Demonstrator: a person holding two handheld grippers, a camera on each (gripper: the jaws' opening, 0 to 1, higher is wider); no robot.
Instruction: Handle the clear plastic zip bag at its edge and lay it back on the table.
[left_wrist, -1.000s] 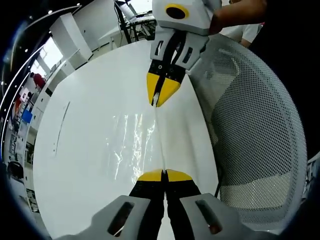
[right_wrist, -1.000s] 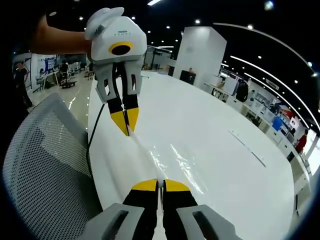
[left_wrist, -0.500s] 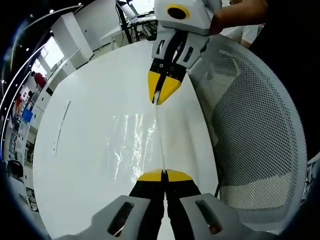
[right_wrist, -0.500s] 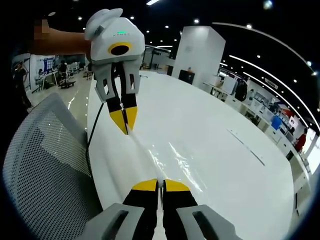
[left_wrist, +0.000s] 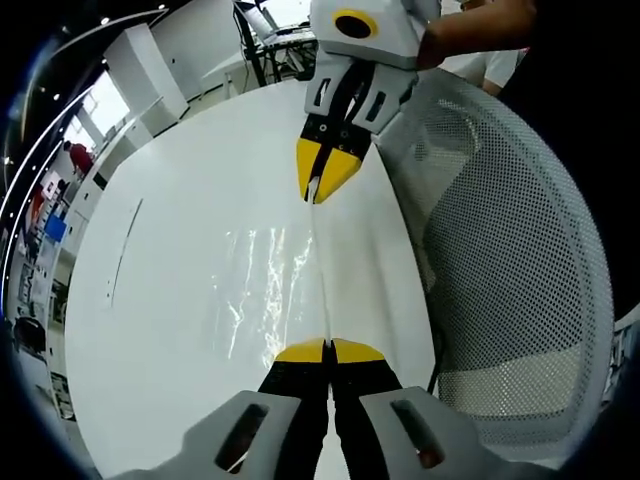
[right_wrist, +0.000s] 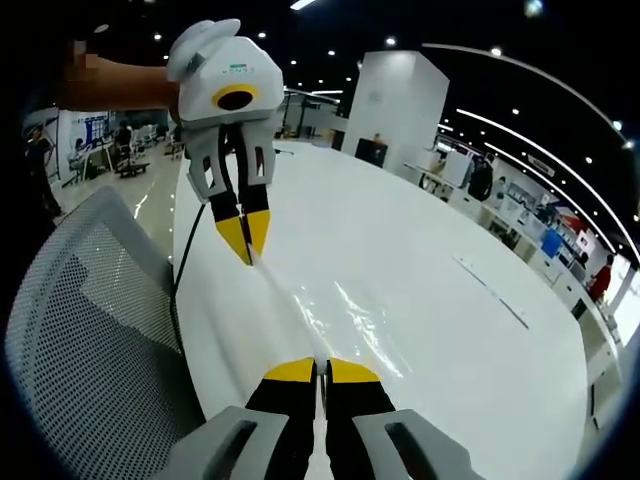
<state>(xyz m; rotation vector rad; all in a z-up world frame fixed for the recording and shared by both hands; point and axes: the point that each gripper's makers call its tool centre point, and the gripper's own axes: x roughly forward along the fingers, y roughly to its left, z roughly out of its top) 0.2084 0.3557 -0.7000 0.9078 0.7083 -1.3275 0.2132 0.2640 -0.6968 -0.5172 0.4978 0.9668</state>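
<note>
The clear plastic zip bag (left_wrist: 265, 285) is stretched between your two grippers above the white table (left_wrist: 160, 330), held by one long edge. In the left gripper view that edge runs as a thin pale line from the bottom of the picture up toward the top, and the rest of the bag trails to the left of it as a see-through sheet with bright, wrinkled glints over the tabletop. In the right gripper view the same bag (right_wrist: 345, 325) spreads to the right of the taut edge, shining against the white surface.

Your left gripper (left_wrist: 329, 349) has its yellow-tipped jaws pressed together on the near end of that edge. The same gripper appears in the right gripper view (right_wrist: 248, 243), coming in from the upper left with its jaws pinched on the far end, a bare forearm (right_wrist: 120, 85) behind it.

Your right gripper (right_wrist: 321, 370) is likewise clamped tight on the bag's edge. In the left gripper view it (left_wrist: 322, 180) points down from the top, its tips closed on the bag, with a hand (left_wrist: 470, 30) gripping its white housing.

Beside the table stands a white mesh chair (left_wrist: 510, 260), whose back takes up the right side of the left gripper view and the lower left (right_wrist: 80, 330) of the right gripper view. Beyond the table lies a large, brightly lit hall.
</note>
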